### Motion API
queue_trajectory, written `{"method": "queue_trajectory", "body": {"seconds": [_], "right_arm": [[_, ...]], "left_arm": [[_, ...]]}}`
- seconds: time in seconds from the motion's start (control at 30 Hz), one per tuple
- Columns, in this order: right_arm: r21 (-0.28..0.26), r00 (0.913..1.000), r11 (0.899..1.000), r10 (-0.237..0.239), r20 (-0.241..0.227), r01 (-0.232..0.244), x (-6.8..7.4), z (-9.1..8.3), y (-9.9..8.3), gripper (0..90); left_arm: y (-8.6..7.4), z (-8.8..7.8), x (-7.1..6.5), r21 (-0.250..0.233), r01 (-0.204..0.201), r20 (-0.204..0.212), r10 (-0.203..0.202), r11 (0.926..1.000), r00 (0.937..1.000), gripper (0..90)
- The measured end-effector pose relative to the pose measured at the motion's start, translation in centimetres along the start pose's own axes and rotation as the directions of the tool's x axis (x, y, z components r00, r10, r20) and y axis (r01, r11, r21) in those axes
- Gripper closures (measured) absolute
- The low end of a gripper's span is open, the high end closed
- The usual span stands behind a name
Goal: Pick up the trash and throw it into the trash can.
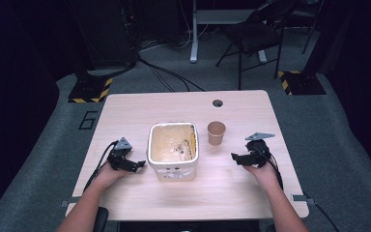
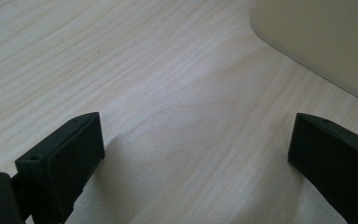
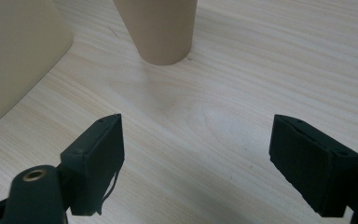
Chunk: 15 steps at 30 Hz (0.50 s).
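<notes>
Fingers (image 3: 100, 154) of the right gripper (image 3: 196, 163) are standing apart with nothing between the pads, bare wood showing in the gap. Left gripper (image 2: 196, 158) is reading the same: both pads spread, released, gripping nothing, tabletop grain running between them.

Just ahead of the right jaws the paper cup (image 3: 161, 28) is standing upright on the table (image 1: 232, 193), apart from the pads and not touched. To its side, the pale wall of the bucket (image 3: 14, 56) is closing off that edge of the right gripper view. In the left gripper view the same bucket (image 2: 321, 42) is sitting ahead and off to one side, near but not in contact.

From the high view: left gripper (image 1: 134, 165) is resting low just beside the bucket (image 1: 173, 151), jaws pointing at its wall; right gripper (image 1: 237, 158) is sitting on the far side of it, pointing inward, with the cup (image 1: 216, 133) a little beyond it, just beside the bucket's back right corner. Bucket interior is showing a stained lining and some small items, too fine to identify.

Judgement: approach step, with neither thing grasped yet. Cup is looking like the right gripper's target. Next move is calling for advancing the spread jaws level around the cup wall, centred, then closing gently; thin paper is likely to crush or tip if pinched off-centre.
</notes>
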State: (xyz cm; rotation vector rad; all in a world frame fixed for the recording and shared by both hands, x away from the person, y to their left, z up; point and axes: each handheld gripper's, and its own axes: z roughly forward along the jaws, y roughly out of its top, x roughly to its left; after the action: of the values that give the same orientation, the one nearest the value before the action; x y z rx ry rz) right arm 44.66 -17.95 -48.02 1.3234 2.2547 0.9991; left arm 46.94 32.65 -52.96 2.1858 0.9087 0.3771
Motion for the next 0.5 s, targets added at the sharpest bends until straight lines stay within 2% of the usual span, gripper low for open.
{"method": "queue_trajectory", "body": {"seconds": [0.3, 0.5], "right_arm": [[-0.002, 0.9990, 0.999, -0.044, 0.009, 0.044, 0.5, 0.0, 2.0, 16.0], [-0.001, 0.9991, 0.999, -0.042, -0.008, 0.042, 0.6, 0.2, 3.2, 15.1]], "left_arm": [[0.0, 0.0, 0.0, -0.001, -0.001, -0.001, 0.001, 1.0000, 1.0000, 3.4], [0.0, 0.0, 0.0, -0.002, -0.001, -0.001, 0.001, 1.0000, 1.0000, 3.4]]}}
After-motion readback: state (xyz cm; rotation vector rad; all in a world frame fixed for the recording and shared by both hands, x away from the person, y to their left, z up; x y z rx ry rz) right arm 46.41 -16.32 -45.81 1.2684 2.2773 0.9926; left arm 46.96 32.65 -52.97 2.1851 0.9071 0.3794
